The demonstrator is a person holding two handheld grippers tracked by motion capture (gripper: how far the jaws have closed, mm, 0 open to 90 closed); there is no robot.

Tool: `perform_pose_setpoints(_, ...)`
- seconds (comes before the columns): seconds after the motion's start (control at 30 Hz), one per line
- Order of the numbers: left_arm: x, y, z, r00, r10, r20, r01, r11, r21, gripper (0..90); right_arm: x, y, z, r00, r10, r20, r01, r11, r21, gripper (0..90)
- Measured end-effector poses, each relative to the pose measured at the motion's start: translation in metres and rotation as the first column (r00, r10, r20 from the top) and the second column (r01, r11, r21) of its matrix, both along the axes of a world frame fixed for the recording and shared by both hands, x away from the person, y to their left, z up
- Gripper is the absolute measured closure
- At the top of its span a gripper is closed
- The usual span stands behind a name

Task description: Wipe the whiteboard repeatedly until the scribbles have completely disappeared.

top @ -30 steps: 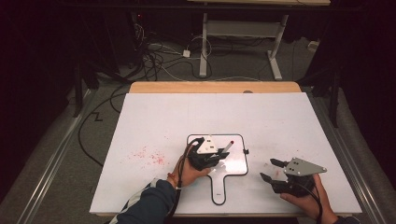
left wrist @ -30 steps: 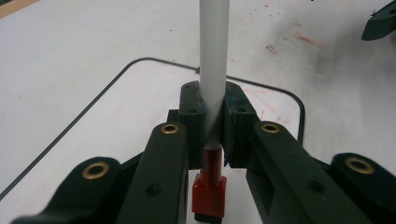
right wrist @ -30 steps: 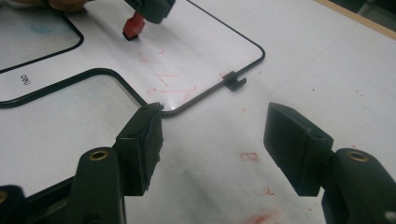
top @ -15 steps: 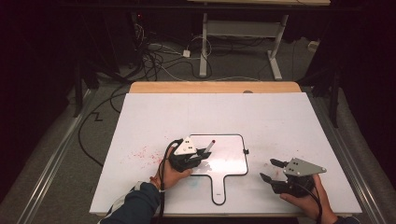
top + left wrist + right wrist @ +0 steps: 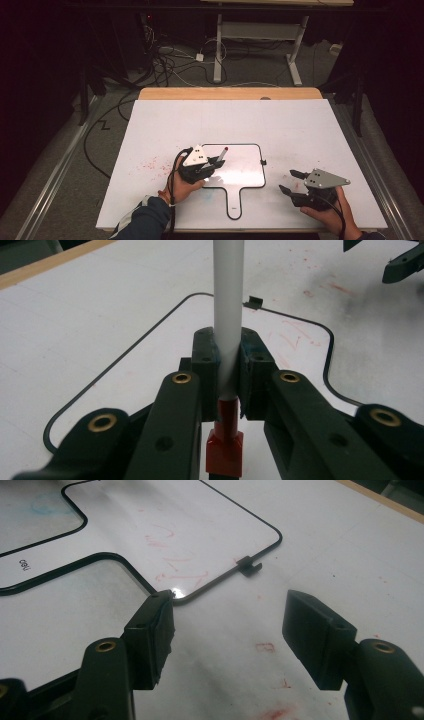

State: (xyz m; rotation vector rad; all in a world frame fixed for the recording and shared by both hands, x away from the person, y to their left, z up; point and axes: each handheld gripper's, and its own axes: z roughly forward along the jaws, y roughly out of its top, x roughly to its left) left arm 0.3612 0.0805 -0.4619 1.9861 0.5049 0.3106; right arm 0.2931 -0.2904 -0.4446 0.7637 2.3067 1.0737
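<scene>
left gripper (image 5: pixel 212 166) shifted left, fingers clamped on marker (image 5: pixel 228 315) over whiteboard (image 5: pixel 245 167), right gripper (image 5: pixel 227 630) fingers apart

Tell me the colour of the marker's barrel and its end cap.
The marker has a light grey barrel and a red end cap, clearest in the left gripper view, clamped in the left claw.

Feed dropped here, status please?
Left tool shut on marker over small whiteboard. Right tool open, empty, beside board. Nothing in the way.
</scene>
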Motion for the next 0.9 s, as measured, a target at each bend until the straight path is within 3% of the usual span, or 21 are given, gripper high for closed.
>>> perform_pose_setpoints(0.47,-0.003,-0.008,0.008,0.9996,-0.009,0.025,0.009,1.0,-0.003,78.4,0.001,0.001,0.002,0.9998,-0.014,0.014,0.014,1.0,0.017,37.0)
perform_pose_setpoints(0.9,0.0,-0.04,0.013,0.9979,-0.054,0.036,0.055,0.9981,-0.027,78.3,0.005,0.005,0.009,0.9984,-0.036,0.044,0.033,0.998,0.054,34.1)
